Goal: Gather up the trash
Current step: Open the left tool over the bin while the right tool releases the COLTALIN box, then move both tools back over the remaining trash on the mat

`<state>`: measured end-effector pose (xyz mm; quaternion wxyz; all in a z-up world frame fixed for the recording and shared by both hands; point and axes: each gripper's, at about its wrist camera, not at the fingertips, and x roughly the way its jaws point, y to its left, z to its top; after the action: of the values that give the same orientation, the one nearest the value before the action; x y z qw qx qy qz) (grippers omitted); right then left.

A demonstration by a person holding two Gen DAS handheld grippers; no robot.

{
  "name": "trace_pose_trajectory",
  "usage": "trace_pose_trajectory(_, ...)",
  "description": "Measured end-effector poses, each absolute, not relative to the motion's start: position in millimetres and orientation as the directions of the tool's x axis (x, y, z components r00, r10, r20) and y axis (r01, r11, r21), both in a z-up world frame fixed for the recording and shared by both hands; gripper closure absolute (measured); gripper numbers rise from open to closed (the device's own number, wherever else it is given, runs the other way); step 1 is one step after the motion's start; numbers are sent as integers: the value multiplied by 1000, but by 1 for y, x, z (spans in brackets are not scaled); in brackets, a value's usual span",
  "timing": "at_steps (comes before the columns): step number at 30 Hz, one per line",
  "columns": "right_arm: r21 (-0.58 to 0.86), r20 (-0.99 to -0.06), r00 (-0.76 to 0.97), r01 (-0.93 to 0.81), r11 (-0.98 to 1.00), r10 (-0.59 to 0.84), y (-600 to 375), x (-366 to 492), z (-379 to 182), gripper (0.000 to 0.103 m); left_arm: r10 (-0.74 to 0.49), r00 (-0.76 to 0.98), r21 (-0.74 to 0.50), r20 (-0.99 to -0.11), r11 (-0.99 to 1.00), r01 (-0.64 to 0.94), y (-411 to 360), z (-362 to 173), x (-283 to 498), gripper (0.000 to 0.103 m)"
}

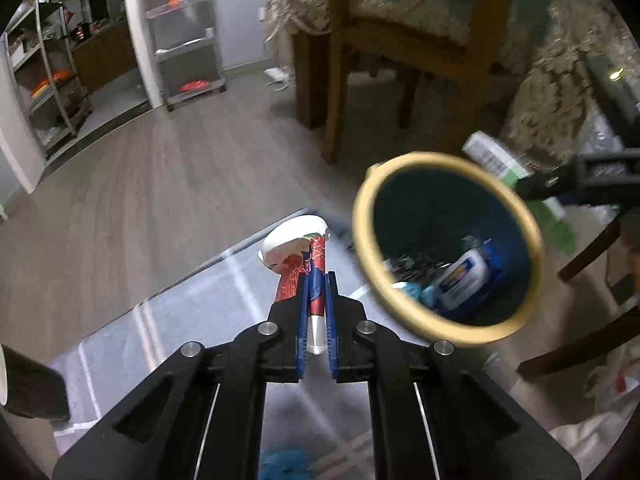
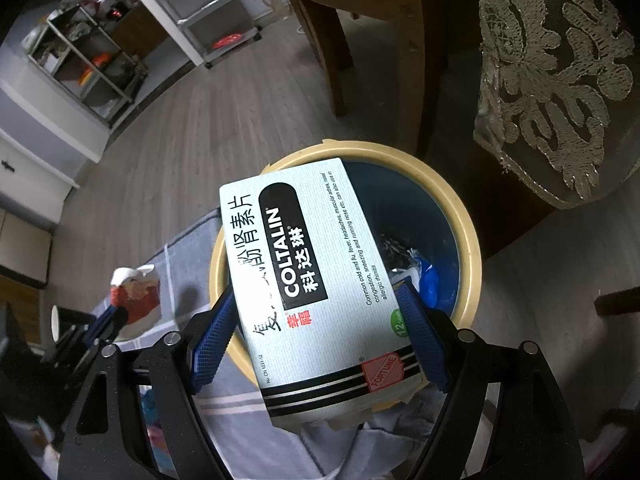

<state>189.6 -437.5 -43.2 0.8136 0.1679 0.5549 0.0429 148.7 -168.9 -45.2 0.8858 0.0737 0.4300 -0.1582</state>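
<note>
My left gripper is shut on a crushed red, white and blue paper cup and holds it just left of the trash bin. The bin has a yellow rim, a dark blue inside and some trash at the bottom. My right gripper is shut on a white Coltalin medicine box and holds it over the near side of the bin. The box and right gripper also show beyond the bin in the left wrist view. The cup shows at the left in the right wrist view.
A grey cloth with white stripes lies under my grippers. A wooden chair and a table draped in lace cloth stand behind the bin. Wheeled shelf racks stand by the far wall across the grey wood floor.
</note>
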Motion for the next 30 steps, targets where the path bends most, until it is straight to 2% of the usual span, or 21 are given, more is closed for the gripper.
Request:
trace_pose_trajectory(7, 324, -894, 371, 144, 935, 253, -446, 189, -51, 23, -345, 528, -80, -776, 885, 460, -234, -39, 156, 96)
trace_pose_trajectory(15, 323, -896, 373, 176, 930, 241, -452, 191, -61, 22, -351, 474, -58, -807, 847, 528, -275, -57, 173, 91)
trace_pose_trajectory(17, 332, -891, 380, 173, 927, 248, -451, 192, -60, 22, -339, 465, -58, -818, 853, 519, -277, -60, 176, 83)
trace_pose_trajectory(19, 327, -892, 378, 163, 931, 247, -450, 193, -60, 21, -329, 473, -52, -817, 859, 509, -272, -62, 175, 69)
trace_pose_trajectory(23, 307, -890, 391, 130, 943, 236, -441, 193, -50, 18, -315, 488, -64, -814, 884, 462, -253, -57, 170, 62)
trace_pose_trajectory(30, 283, -884, 415, 113, 952, 214, -434, 177, -29, 15, -267, 537, -42, -801, 918, 394, -207, -29, 139, 40)
